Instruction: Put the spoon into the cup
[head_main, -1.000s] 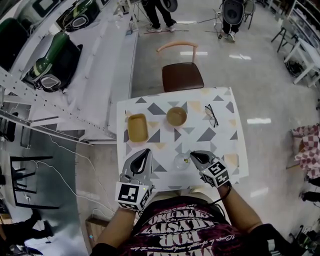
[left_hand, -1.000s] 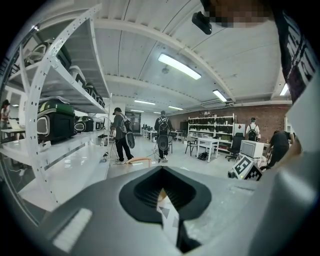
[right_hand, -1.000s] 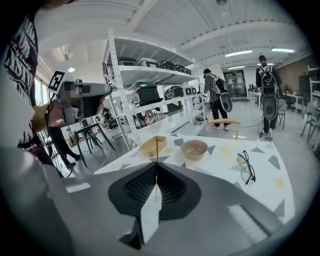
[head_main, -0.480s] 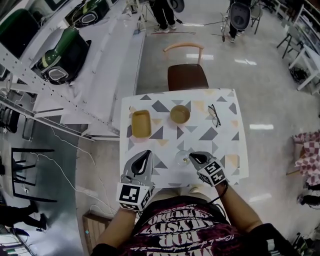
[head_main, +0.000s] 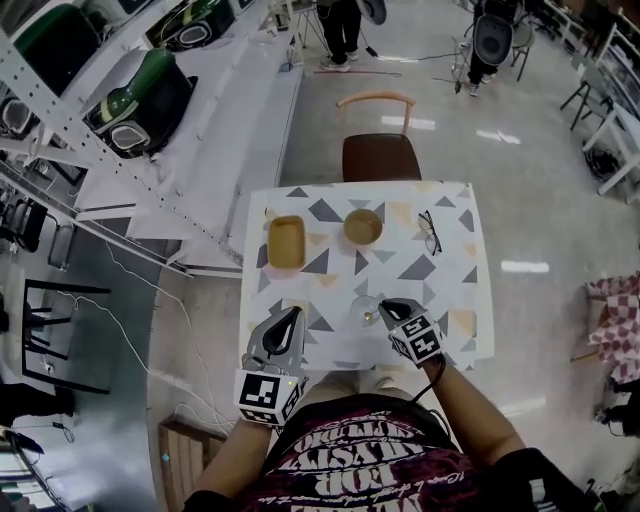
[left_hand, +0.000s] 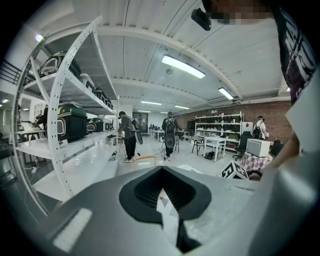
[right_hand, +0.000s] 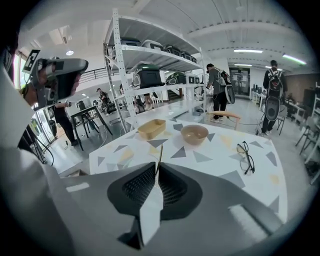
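Fingers (left_hand: 142, 192) of the left gripper (left_hand: 161, 170) are pressed together tip to tip with nothing between them; only a thin pale slit runs back behind the tips. In the head view this gripper (head_main: 291, 314) hovers at the near left corner of the patterned table (head_main: 455, 300), and the clear cup (head_main: 364, 312) stands well to the right of its tips.

Just beyond the cup's right rim sit the tips of the right gripper (head_main: 384, 304). The right gripper view shows its fingers (right_hand: 140, 187) clamped on the spoon (right_hand: 159, 154): a thin handle pokes out past the closed tips (right_hand: 158, 169) and points away from them. From above, a small yellowish bit lies inside the cup beside those tips; it is too small to say for certain that it is the spoon's other end.

The cup shows only in the head view; in the right gripper view it is hidden under the gripper's own body. That view gives instead what lies ahead of the fingers: a yellow tray (right_hand: 152, 128) ahead and slightly left, a tan bowl (right_hand: 194, 134) ahead and right, and a pair of glasses (right_hand: 245, 156) further right. The left gripper view looks off the table toward white shelving (left_hand: 65, 135) and people standing in the room.
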